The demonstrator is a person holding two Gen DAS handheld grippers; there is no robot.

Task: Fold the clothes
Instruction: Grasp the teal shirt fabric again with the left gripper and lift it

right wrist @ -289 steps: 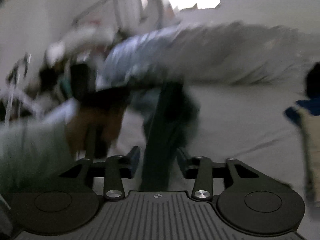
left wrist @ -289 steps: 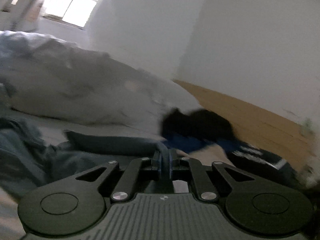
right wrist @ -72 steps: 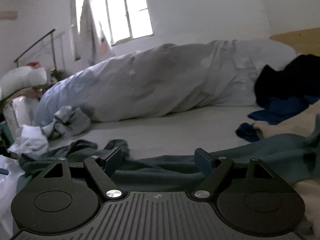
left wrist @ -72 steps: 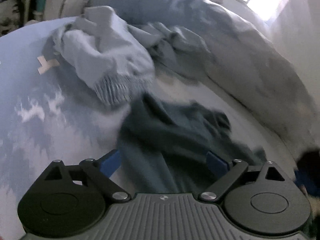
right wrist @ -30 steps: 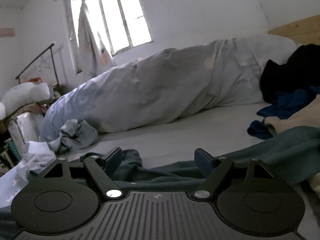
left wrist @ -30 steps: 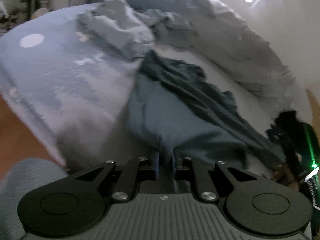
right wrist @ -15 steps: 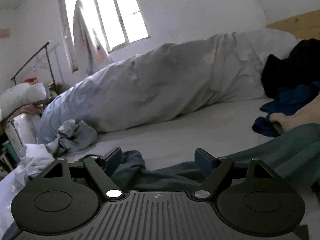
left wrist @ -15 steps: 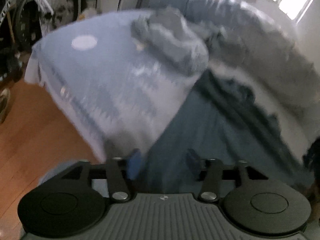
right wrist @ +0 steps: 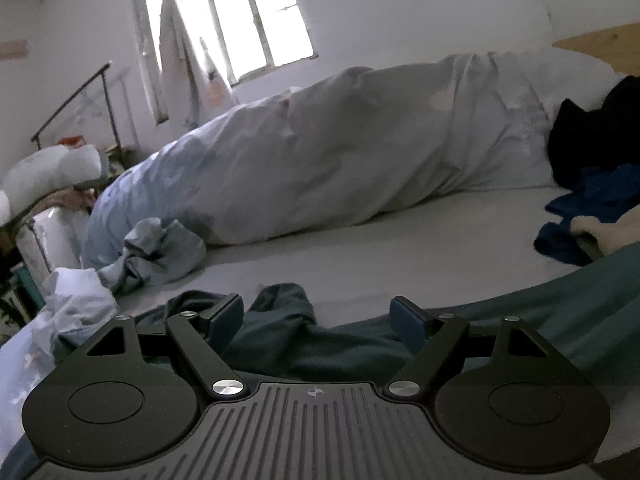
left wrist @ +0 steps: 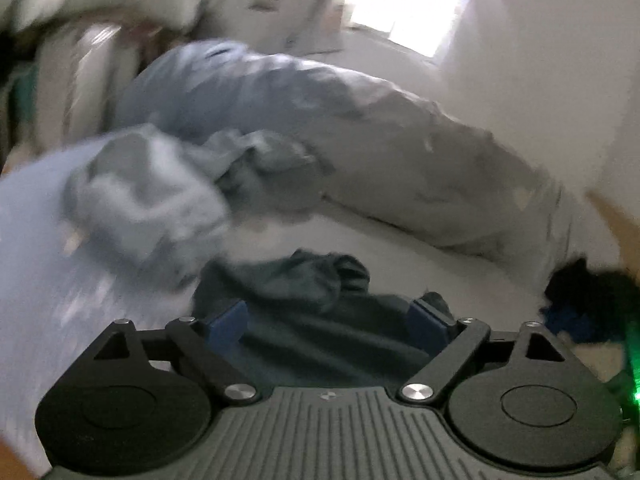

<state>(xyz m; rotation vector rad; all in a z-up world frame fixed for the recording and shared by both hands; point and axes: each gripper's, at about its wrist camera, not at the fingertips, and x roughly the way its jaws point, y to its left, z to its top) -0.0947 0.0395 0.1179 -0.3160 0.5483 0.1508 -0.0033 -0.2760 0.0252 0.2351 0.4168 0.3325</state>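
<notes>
Left tongs point(left wrist: 326, 322): released, blue pads wide apart, nothing between them; they sit low over the near part of the dark teal garment point(left wrist: 320, 312). Left wrist view is motion-blurred, so fine detail is unreliable. Right tongs point(right wrist: 316, 318): also released, pads wide apart, empty, positioned just above the same dark teal garment point(right wrist: 280, 332). Garment location: spread on the bed point(right wrist: 380, 256) at its near edge. In the right wrist view it runs from a bunched, rumpled end near the left pad across to a broad smooth stretch at the far right, passing under both pads. In the left wrist view the rumpled end rises just beyond the gap between the pads. Whether either tongs touches the cloth cannot be told. Beyond the garment, a long rolled pale duvet point(right wrist: 360, 148) lies across the far side of the bed. A crumpled light blue-grey garment point(right wrist: 156, 252) rests at the duvet's left end, and shows in the left wrist view as a blurred heap point(left wrist: 152, 204) left of the teal one. On the right: a black garment point(right wrist: 596, 136), a dark blue one point(right wrist: 588, 208) beside it, and a cream one point(right wrist: 600, 228) touching the teal cloth's far right stretch. Window point(right wrist: 248, 12) bright on the far wall.
</notes>
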